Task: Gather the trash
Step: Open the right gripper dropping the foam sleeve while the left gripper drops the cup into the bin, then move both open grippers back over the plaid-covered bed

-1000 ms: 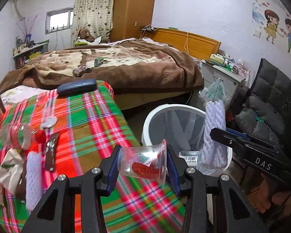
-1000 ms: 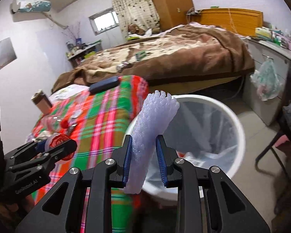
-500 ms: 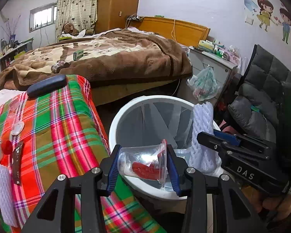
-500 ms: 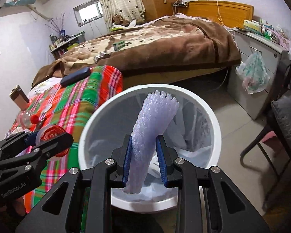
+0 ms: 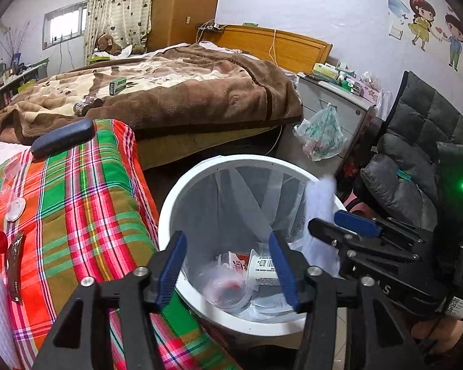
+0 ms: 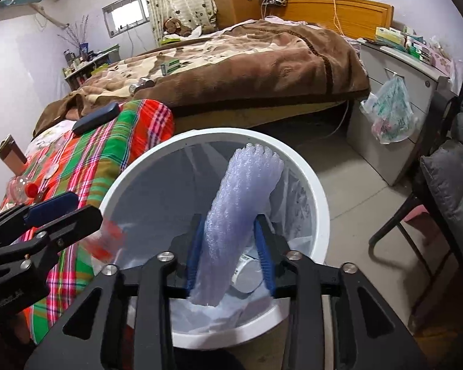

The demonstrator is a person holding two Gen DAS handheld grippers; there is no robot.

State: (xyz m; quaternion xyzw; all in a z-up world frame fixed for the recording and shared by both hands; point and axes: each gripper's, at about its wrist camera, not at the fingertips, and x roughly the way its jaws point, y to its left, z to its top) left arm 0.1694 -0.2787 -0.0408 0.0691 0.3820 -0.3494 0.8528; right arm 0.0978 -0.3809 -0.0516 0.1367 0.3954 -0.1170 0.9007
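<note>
Left gripper (image 5: 226,269): jaws spread, empty, above one white bin (image 5: 182,197); one clear plastic cup (image 5: 228,288) lies inside below it. Right gripper (image 6: 229,254): jaws spread around one foam sleeve (image 6: 240,215) over the same bin, grip uncertain. Leftward, one plaid-covered bench (image 5: 77,203)
</note>
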